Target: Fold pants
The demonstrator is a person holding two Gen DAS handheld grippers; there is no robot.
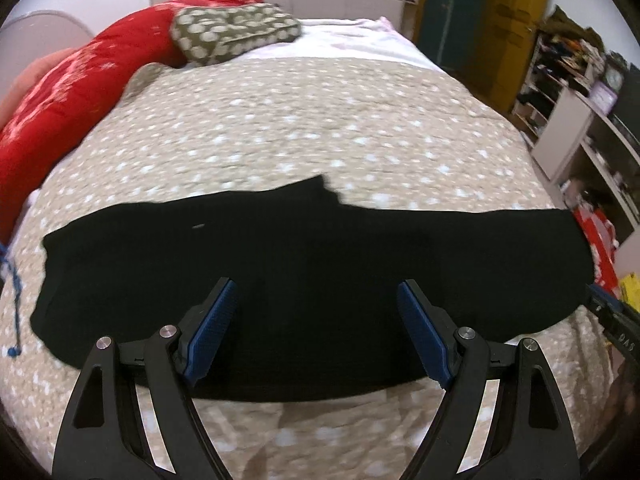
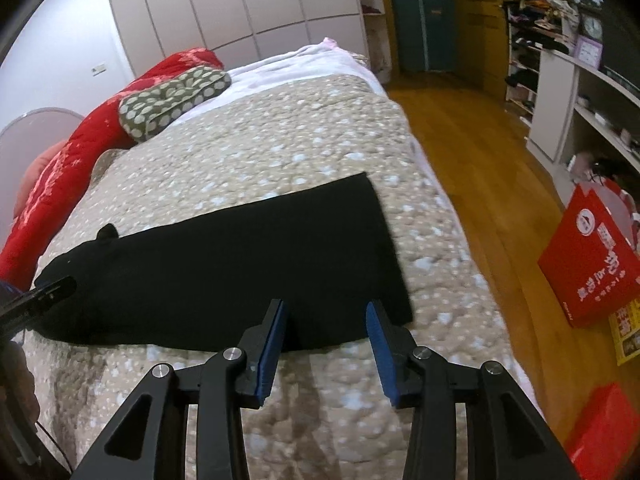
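Note:
Black pants (image 1: 300,248) lie flat across the beige spotted bedspread (image 1: 300,120), stretched from left to right as one long dark band. My left gripper (image 1: 316,282) hangs over the middle of the pants by their near edge, open wide, with nothing between its blue pads. In the right wrist view the pants (image 2: 240,256) end in a straight edge at the right. My right gripper (image 2: 326,303) is open over the near edge close to that end, its pads clear of the cloth. The other tool shows at the frame edges: the right gripper (image 1: 612,320) and the left gripper (image 2: 44,292).
A red blanket (image 1: 60,92) and a spotted pillow (image 1: 232,32) lie at the bed's far left. The bed's right edge drops to a wooden floor (image 2: 480,160). A red bag (image 2: 588,264) and shelves (image 2: 580,80) stand beyond it. A blue cord (image 1: 14,280) hangs at the left.

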